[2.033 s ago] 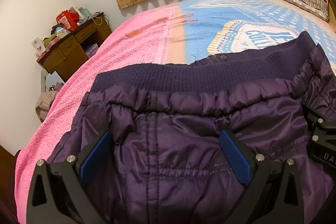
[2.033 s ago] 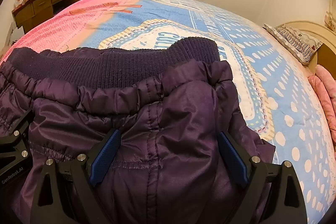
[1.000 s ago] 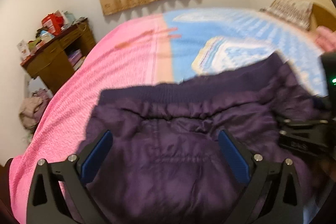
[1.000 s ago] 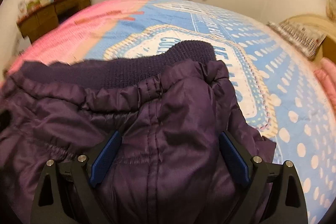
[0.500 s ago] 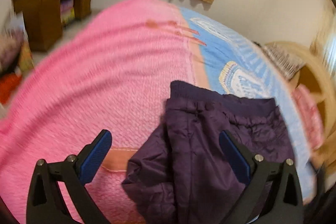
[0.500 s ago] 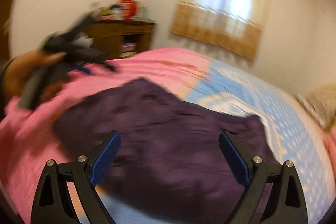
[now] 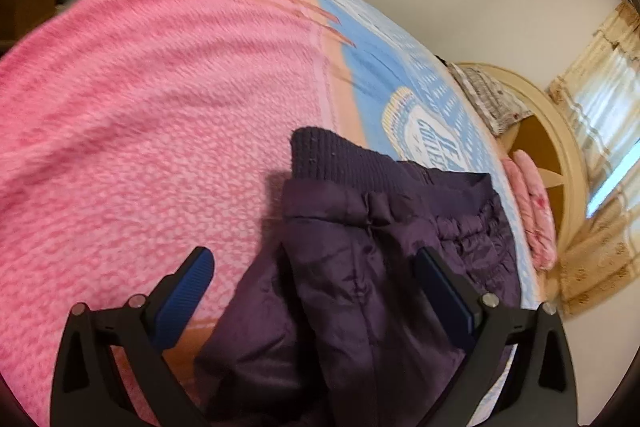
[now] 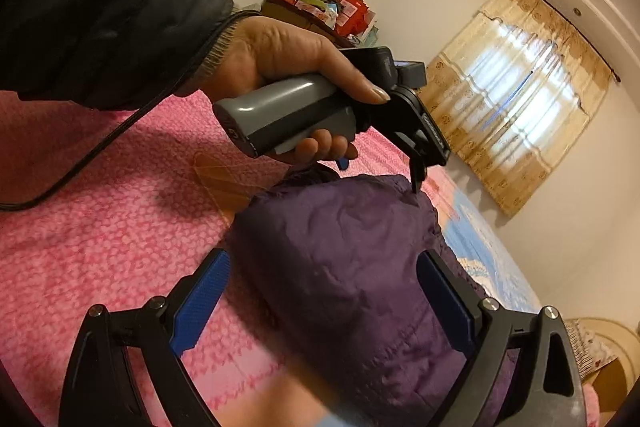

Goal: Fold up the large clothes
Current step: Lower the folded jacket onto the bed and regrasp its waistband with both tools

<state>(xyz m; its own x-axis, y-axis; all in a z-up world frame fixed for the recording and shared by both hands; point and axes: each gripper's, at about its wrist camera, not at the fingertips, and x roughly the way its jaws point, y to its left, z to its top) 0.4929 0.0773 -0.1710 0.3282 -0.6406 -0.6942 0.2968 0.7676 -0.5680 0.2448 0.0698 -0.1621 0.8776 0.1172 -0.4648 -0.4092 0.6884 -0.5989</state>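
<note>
My left gripper (image 7: 312,291): jaws spread wide, nothing between the pads, held low over the left edge of the trousers (image 7: 380,247), one finger above pink cover and the other above purple cloth, apparently placed to take that side for a fold. My right gripper (image 8: 324,297): likewise spread and holding nothing, hovering over the other end of the trousers, pointed toward my left hand (image 8: 288,67), which gripped the grey handle, its gripper tips just at the cloth's far edge; actual contact could not be told. Trousers: dark purple, quilted, ribbed waistband (image 7: 336,157) at the far end, lying bunched on the bed (image 7: 140,107) where pink cover meets blue. Fold judged partly made, bundle not yet flat or squared. Surroundings: headboard (image 7: 560,131) and curtain (image 8: 516,91) beyond, cluttered desk (image 8: 320,7) by the wall.
</note>
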